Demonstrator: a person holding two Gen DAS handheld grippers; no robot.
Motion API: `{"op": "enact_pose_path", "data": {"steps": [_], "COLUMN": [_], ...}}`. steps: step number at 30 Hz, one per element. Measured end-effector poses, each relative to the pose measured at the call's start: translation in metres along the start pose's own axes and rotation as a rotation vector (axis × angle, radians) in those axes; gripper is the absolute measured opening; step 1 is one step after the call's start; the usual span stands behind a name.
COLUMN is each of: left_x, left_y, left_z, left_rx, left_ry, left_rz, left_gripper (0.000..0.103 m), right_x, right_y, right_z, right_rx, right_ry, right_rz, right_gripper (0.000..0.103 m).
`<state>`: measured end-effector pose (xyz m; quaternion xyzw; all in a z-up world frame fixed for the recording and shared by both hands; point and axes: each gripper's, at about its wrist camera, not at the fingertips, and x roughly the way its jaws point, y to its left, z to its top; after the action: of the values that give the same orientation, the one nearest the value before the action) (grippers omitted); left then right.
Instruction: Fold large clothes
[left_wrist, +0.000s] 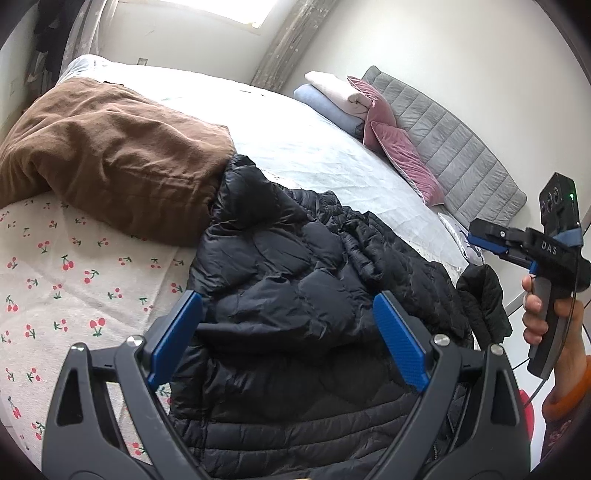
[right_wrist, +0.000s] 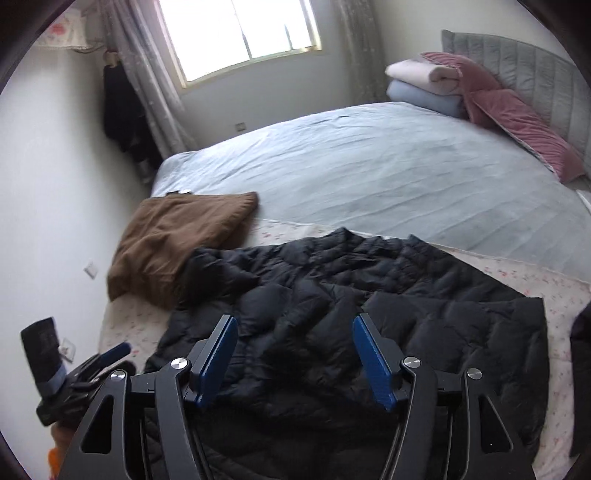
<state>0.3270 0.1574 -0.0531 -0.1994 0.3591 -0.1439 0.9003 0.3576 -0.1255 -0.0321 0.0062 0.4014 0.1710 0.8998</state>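
Broadly, by descending size:

Bed (right_wrist: 369, 166): pale blue-grey sheet, filling most of both views, below a bright window (right_wrist: 243, 33) with patterned curtains.

Cherry-print cloth (left_wrist: 74, 280): cream, spread over the near part of the bed, under the jacket.

Black puffer jacket (right_wrist: 351, 314): quilted, lying rumpled on the cherry-print cloth at the near edge of the bed; in the right wrist view, hem squared off to the right, bunched and creased toward the left. Touching the brown bundle at its far left corner.

Grey quilted headboard pad (left_wrist: 454, 147): propped along the far right side of the bed.

Brown fabric bundle (left_wrist: 107, 155): folded, soft, creased, resting partly on the cherry cloth, just beside the jacket.

Pink velvet cushions (left_wrist: 399, 147): two, leaning against the grey pad.

Folded blankets (right_wrist: 424, 85): cream on top of light blue, stacked at the far end next to the cushions.

Left tongs (left_wrist: 288, 336): blue pads spread wide apart, nothing between them, poised above the jacket's crumpled middle.

Right tongs (right_wrist: 295, 358): blue pads likewise spread, nothing gripped, hovering over the jacket; seen side-on in the left wrist view at the far right, off the bed edge, held in a bare hand (left_wrist: 543, 317) with an orange cuff at the wrist.
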Motion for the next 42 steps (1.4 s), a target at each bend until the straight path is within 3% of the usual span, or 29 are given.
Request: {"op": "enact_pose_path", "data": {"steps": [8,16,23,24,25,27,30,36,38,40,42], "left_x": [0.004,0.008,0.006,0.006,0.007,0.008,0.009,0.015,0.014,0.01,0.006], "left_y": [-0.004,0.001,0.008,0.008,0.009,0.009,0.009,0.004,0.0,-0.007,-0.014], "left_z": [-0.002,-0.002,0.001,0.001,0.001,0.002,0.002,0.001,0.001,0.0,-0.002], "left_rx": [0.024,0.012,-0.011,-0.013,-0.016,-0.021,-0.02,-0.01,0.013,0.044,0.077], "left_ry": [0.017,0.042,0.04,0.041,0.043,0.048,0.053,0.067,0.069,0.06,0.068], "left_rz": [0.02,0.039,0.032,0.03,0.027,0.023,0.016,0.032,0.062,0.095,0.117], "left_gripper": [0.094,0.094,0.094,0.094,0.094,0.094,0.094,0.094,0.094,0.094,0.094], "right_x": [0.004,0.057,0.105,0.112,0.117,0.13,0.13,0.136,0.119,0.086,0.054], "right_y": [-0.019,-0.015,0.005,0.01,0.016,0.027,0.049,0.074,0.069,0.057,0.045], "right_z": [-0.012,-0.029,-0.024,-0.025,-0.026,-0.031,-0.04,-0.058,-0.056,-0.054,-0.056], "right_rx": [0.059,0.097,0.138,0.115,0.081,0.011,-0.087,-0.196,-0.155,-0.092,-0.056], "right_ry": [0.013,0.062,0.052,0.047,0.049,0.089,0.127,0.245,0.237,0.202,0.171], "right_rz": [-0.061,-0.088,-0.038,-0.055,-0.075,-0.12,-0.122,-0.096,-0.062,-0.037,-0.034], "right_gripper": [0.066,0.066,0.065,0.058,0.035,0.012,0.009,0.015,0.025,0.048,0.064]}}
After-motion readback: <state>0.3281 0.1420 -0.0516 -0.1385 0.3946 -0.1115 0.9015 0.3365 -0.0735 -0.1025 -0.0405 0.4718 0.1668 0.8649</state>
